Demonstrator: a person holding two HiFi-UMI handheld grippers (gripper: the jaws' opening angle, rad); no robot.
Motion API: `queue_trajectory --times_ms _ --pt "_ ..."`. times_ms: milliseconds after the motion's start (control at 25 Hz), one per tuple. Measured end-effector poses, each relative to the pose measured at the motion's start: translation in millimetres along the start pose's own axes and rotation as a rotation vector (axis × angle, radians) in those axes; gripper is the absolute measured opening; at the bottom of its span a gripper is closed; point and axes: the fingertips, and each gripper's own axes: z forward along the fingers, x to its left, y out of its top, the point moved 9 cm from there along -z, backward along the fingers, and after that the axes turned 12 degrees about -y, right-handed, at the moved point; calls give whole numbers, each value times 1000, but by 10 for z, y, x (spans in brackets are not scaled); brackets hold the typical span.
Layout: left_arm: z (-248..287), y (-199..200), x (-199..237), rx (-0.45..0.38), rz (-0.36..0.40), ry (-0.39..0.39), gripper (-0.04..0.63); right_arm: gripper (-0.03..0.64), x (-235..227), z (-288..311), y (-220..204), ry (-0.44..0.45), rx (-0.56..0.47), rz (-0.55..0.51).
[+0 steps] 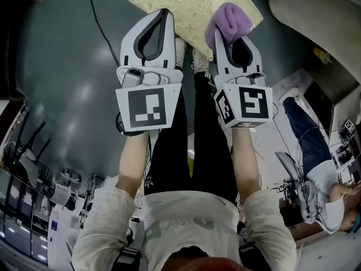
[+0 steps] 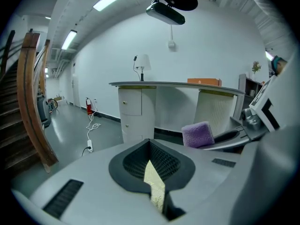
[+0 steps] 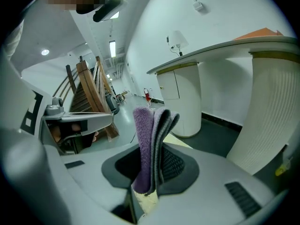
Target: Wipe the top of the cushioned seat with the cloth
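The folded purple terry cloth stands upright in the right gripper, whose jaws are closed on its lower edge; several soft layers fan out above the pinch in the right gripper view. It looks light and limp, likely to fold or drag out of the jaws if pulled hard against fabric, so the present hold low on the bundle, with plenty of pile left free, seems sensible (a shallower pinch would probably slip). It hangs over the near right part of the pale yellow, patterned cushioned seat, which lies on the floor ahead of the person's feet. Whether cloth and seat are touching I cannot tell.

The seat looks padded and yielding, its woven cover probably grippy rather than slick, so a wipe would call for light pressure.

The left gripper is held beside the right one, over the seat's near left part, its jaws drawn together with nothing between them. Around the seat is dark, glossy floor.
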Motion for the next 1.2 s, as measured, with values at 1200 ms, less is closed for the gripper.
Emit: queue_trajectory --times_ms 1200 --pt "387 -239 493 145 -68 -10 -8 92 68 2639 267 116 409 747"
